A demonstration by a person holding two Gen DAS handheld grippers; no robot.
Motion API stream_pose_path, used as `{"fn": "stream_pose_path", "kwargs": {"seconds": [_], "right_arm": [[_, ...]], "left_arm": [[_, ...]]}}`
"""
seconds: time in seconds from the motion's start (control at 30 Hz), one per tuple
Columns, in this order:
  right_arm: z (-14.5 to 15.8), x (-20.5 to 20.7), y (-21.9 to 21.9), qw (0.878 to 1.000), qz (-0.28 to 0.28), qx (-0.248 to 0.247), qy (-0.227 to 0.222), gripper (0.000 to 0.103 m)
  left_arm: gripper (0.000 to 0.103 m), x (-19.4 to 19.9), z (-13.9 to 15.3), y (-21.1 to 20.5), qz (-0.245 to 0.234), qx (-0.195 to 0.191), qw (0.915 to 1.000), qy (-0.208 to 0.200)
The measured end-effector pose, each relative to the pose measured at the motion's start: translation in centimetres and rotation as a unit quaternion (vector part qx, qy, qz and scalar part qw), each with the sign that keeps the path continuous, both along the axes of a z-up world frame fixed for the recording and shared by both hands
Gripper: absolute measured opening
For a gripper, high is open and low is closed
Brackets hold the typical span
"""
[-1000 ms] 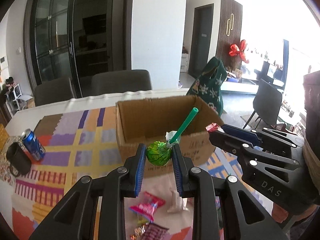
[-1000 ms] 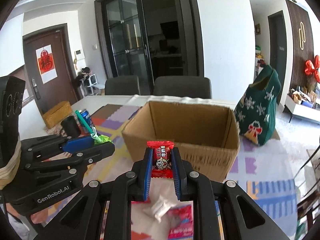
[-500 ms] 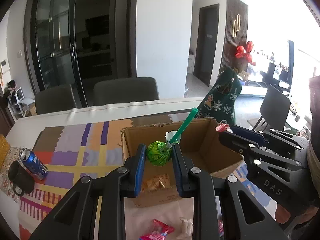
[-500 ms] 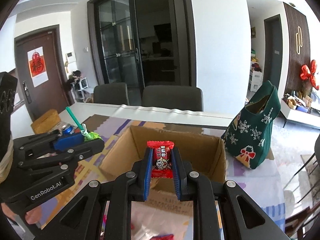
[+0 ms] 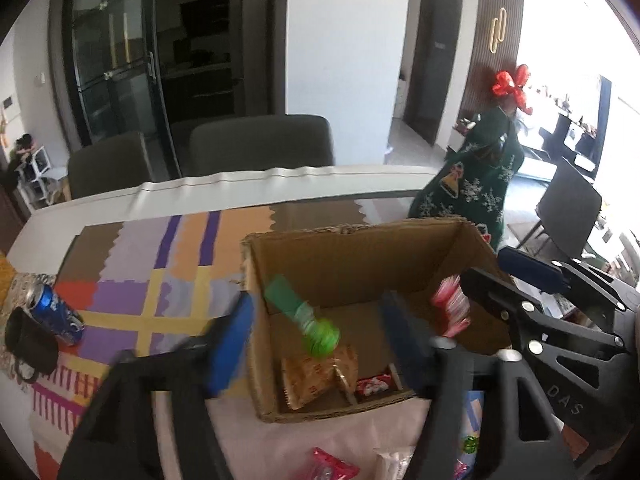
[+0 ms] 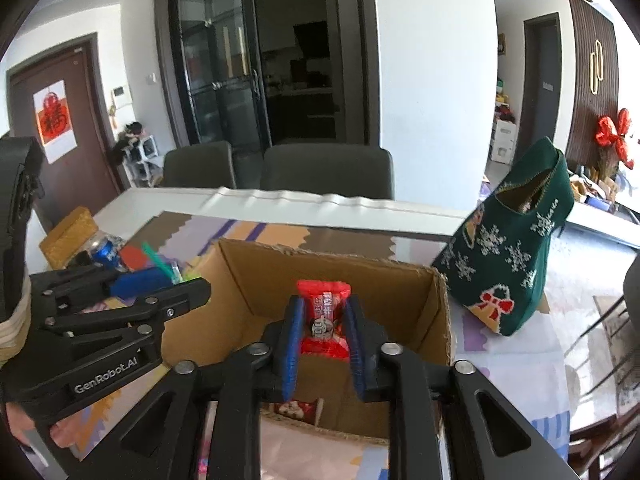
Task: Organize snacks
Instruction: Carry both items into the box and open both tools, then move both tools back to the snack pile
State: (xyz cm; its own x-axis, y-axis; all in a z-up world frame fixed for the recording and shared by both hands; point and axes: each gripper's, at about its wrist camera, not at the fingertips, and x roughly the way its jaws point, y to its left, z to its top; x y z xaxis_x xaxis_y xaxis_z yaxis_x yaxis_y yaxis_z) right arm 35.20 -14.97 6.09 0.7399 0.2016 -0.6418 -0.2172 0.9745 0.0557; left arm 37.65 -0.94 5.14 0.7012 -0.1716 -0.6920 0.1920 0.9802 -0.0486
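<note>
left view alone shows the left gripper (image 5: 320, 340), jaws wide, green lollipop (image 5: 320, 334) loose above the brown cardboard box (image 5: 360, 256); right gripper (image 6: 323, 340) pinches a red candy wrapper (image 6: 323, 308), "genrobot.ai" at 9 o'clock.

the cardboard box (image 5: 360, 264) sits on the table (image 5: 248, 192), can (image 5: 54, 314) to its left, stocking (image 6: 516, 264) to its right.

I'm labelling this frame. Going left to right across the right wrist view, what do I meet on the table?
Yellow box → blue soda can → cardboard box → green Christmas stocking.
</note>
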Motion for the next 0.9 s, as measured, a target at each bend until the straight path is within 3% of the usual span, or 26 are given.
{"fn": "stream_pose_path", "kwargs": {"seconds": [0.43, 0.9], "right_arm": [[-1.0, -4.7, 0.8, 1.000, 0.003, 0.006, -0.004, 0.044], [-4.3, -9.3, 2.6, 0.999, 0.024, 0.019, 0.036, 0.044]], "left_arm": [[0.073, -5.8, -0.2, 1.7, -0.011, 0.025, 0.9995, -0.015], [0.073, -10.3, -3.7, 2.7, -0.037, 0.027, 0.9987, 0.021]]}}
